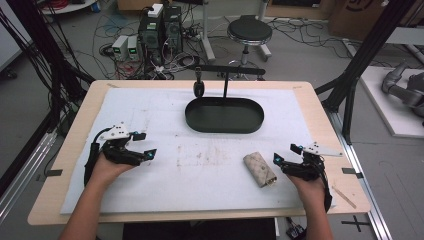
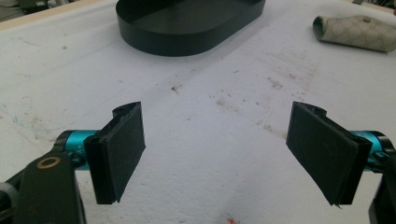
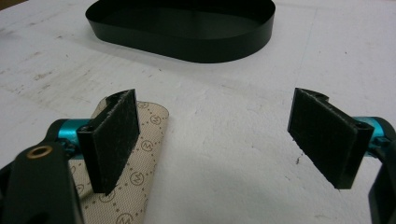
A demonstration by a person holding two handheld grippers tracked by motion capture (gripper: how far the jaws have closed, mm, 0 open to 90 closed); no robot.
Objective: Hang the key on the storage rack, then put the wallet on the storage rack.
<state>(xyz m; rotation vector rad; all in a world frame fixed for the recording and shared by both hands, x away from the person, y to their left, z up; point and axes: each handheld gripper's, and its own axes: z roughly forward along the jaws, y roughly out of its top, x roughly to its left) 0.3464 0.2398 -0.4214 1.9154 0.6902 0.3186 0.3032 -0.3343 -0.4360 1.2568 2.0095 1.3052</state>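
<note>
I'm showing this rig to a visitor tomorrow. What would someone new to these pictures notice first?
Probably the black oval tray at the far middle of the white mat, with a thin black stand rising behind it. Next, the patterned beige roll lying on the mat just beside the right claw. The left claw rests open over bare mat at the other side.

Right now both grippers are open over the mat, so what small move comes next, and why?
Probably shift the right gripper a little to its left, toward the pouch, so its open jaws straddle it. The pouch lies loose on the mat, right beside that gripper, with one jaw already over its edge in the right gripper view. The left gripper is far from it.
</note>
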